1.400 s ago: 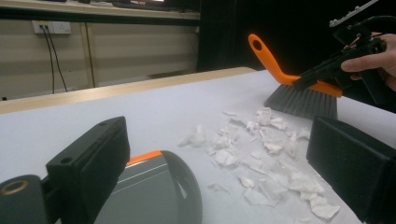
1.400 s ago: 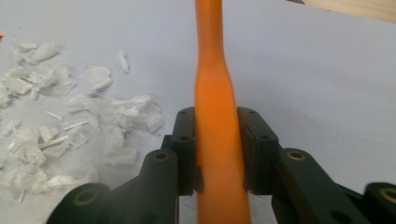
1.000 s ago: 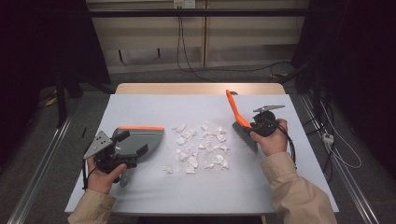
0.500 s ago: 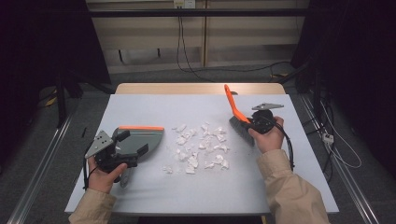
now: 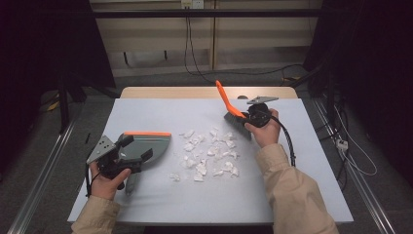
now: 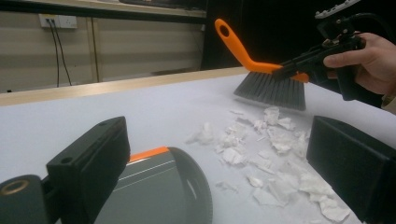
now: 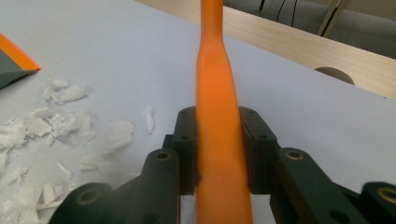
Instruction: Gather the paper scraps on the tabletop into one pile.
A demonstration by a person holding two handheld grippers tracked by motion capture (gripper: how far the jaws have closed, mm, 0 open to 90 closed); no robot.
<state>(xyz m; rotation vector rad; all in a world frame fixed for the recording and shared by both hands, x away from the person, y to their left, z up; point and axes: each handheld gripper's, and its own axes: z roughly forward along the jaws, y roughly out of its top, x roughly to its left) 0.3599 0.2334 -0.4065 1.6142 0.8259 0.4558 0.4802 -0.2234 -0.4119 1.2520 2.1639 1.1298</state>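
Note:
A brush (image 5: pixel 227 100) with an orange handle and dark bristles hangs just above the table at the far right edge of a scatter of white paper scraps (image 5: pixel 209 152). My right gripper (image 5: pixel 245 117) is shut on its handle (image 7: pixel 215 70), which runs straight up between the jaws. At the left, a grey dustpan (image 5: pixel 152 144) with an orange lip lies flat, its mouth facing the scraps. My left gripper (image 5: pixel 136 148) rests over the pan's rear, open. In the left gripper view the pan (image 6: pixel 159 186) lies low between the wide jaws, with a gap to the right one.
The light grey table top (image 5: pixel 146 112) has a wooden strip (image 5: pixel 195 91) along its far edge. Cables (image 5: pixel 287 141) trail from the right gripper over the table's right side. Metal rails and dark floor flank the table.
My right gripper has carried the brush leftward and slightly away from the person, bringing the bristles up to the scraps. The left gripper and dustpan have stayed put.

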